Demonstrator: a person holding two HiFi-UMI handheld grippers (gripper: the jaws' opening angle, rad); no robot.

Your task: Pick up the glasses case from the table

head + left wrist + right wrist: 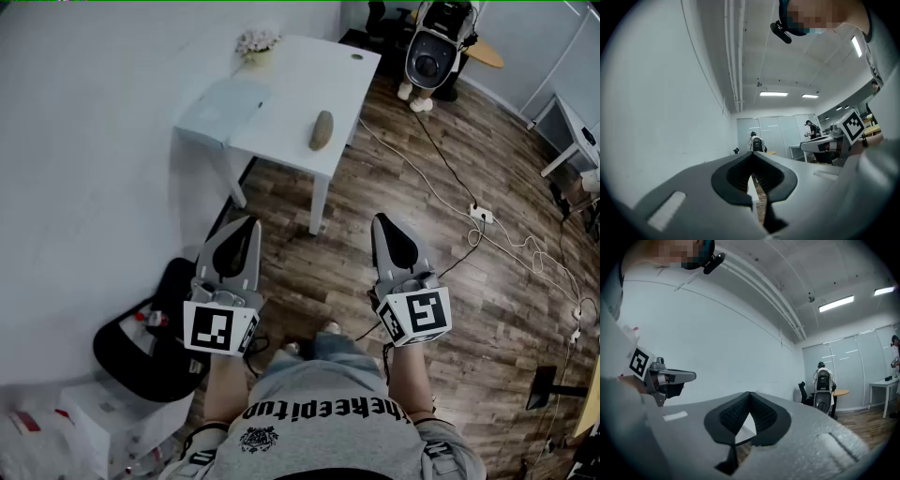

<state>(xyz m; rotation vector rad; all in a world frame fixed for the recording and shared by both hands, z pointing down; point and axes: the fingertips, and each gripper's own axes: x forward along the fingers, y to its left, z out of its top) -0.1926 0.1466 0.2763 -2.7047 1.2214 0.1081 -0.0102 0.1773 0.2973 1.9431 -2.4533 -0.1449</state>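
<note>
The glasses case (pixel 322 130) is a tan oval lying on the white table (pixel 300 70), near its front right edge, in the head view. Both grippers hover over the wooden floor, well short of the table and apart from the case. My left gripper (pixel 246 223) is shut with nothing between its jaws, and points toward the table's front leg. My right gripper (pixel 382 219) is also shut and empty, level with the left one. In the left gripper view the left gripper (pixel 752 155) has its tips together. In the right gripper view the right gripper (pixel 749 393) has its tips touching too.
A flower pot (pixel 258 44) and a pale flat sheet (pixel 223 103) share the table. A black bag (pixel 141 349) lies by the wall at left. Cables and a power strip (pixel 481 214) trail across the floor at right. A white machine (pixel 433 49) stands beyond the table.
</note>
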